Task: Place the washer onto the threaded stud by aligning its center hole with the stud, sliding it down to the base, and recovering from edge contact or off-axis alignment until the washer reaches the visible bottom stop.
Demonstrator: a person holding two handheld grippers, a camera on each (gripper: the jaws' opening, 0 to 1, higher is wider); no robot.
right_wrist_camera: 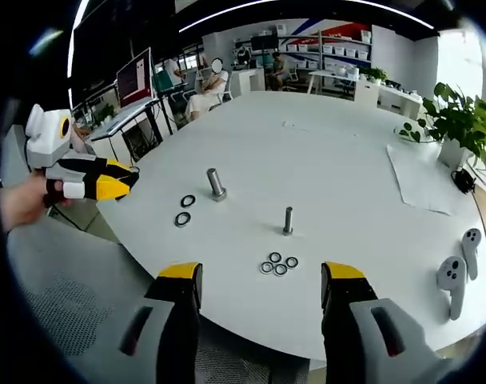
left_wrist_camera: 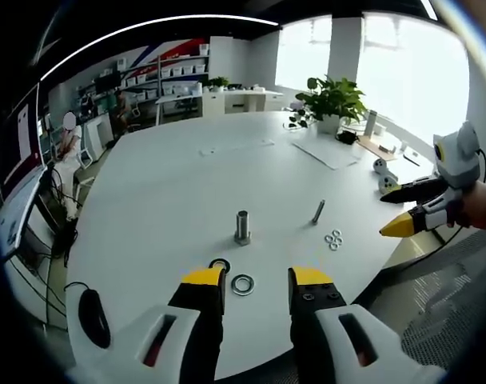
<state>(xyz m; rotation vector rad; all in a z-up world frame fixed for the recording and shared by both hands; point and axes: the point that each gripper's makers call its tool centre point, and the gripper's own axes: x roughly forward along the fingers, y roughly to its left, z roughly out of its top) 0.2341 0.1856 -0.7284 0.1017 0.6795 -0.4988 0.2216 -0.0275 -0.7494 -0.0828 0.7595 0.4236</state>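
Lying between left tongs (left_wrist_camera: 257,278): washer (left_wrist_camera: 242,284)

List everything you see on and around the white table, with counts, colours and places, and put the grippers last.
Thick metal stud: one, grey, upright mid-table.
Thin threaded stud: one, grey, upright.
Large washers: two, one silver, one dark, beside thick stud.
Small washers: four, silver, clustered near thin stud.
Potted plant: one, green, far edge.
Handheld controllers: two, grey, table edge.
Paper sheet: one, white, near plant.
Computer mouse: one, black.
Left gripper: yellow-tipped, open.
Right gripper: yellow-tipped, open.
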